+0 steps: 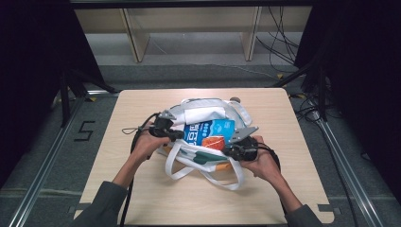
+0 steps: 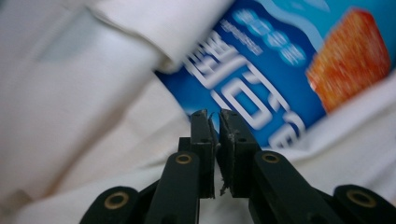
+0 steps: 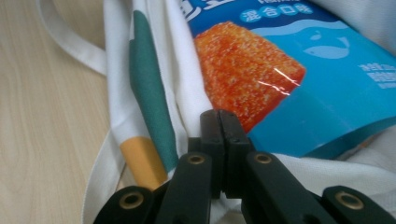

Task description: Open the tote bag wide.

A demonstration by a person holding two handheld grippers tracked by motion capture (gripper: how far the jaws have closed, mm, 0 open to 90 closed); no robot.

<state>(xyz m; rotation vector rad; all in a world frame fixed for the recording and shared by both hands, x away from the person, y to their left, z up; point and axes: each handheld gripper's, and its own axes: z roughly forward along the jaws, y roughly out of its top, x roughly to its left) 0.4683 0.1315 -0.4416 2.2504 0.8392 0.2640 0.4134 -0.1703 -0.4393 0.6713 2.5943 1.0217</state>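
High view: a white tote bag (image 1: 203,142) lies mid-bench (image 1: 142,198), a blue snack packet (image 1: 210,132) in its mouth, left gripper (image 1: 176,135) and right gripper (image 1: 231,150) at either rim. Left gripper view: fingers (image 2: 201,135) nearly together, thin fabric edge between. Right gripper view: fingers (image 3: 212,135) together at the bag's rim.

Bag mouth (image 1: 208,113) blocked by snack pack (image 1: 210,132); table edges (image 1: 142,198) free.

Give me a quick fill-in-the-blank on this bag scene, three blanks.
1. The blue snack packet lies in the mouth of a white cloth ____.
2. The bag rests on a light ____ table.
3. The right gripper has its jaws ____.
Missing words: bag; wooden; shut
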